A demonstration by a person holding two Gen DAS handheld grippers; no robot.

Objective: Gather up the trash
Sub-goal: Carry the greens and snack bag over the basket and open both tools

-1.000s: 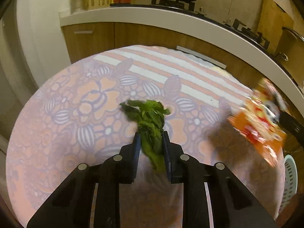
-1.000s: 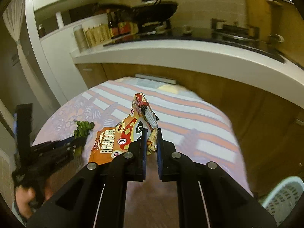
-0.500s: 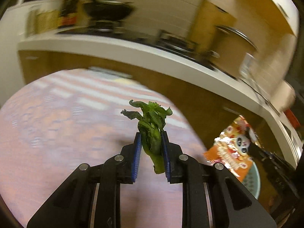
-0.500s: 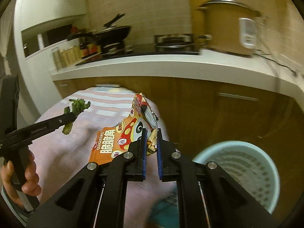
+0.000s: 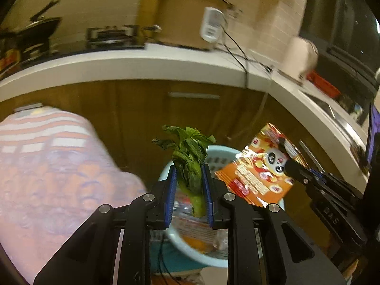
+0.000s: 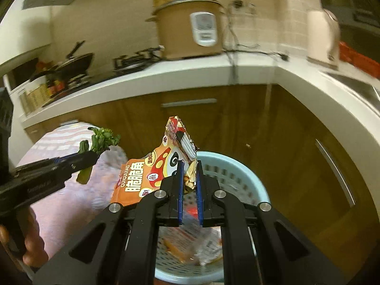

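Observation:
My left gripper point(image 5: 189, 171) is shut on a wilted green leafy vegetable point(image 5: 188, 163), stalk end down between the blue pads. My right gripper point(image 6: 188, 166) is shut on the edge of an orange snack bag point(image 6: 142, 178) with a panda print. Both hang above a pale blue plastic waste basket point(image 6: 239, 168) on the floor, which holds several wrappers. In the left wrist view the snack bag point(image 5: 258, 168) and right gripper point(image 5: 291, 166) sit to the right, over the basket point(image 5: 190, 249). In the right wrist view the left gripper point(image 6: 93, 158) with the vegetable point(image 6: 99, 142) is at the left.
The table with a floral and striped cloth point(image 5: 52, 166) lies to the left. Brown cabinet doors point(image 6: 261, 130) under a white counter point(image 6: 190, 76) stand behind the basket. A rice cooker point(image 6: 190, 28), a stove and a pan are on the counter. A hand point(image 6: 28, 244) holds the left gripper's handle.
Both grippers swung right, off the table, and now hang over the blue basket. Each kept its hold: the vegetable in the left, the snack bag in the right.

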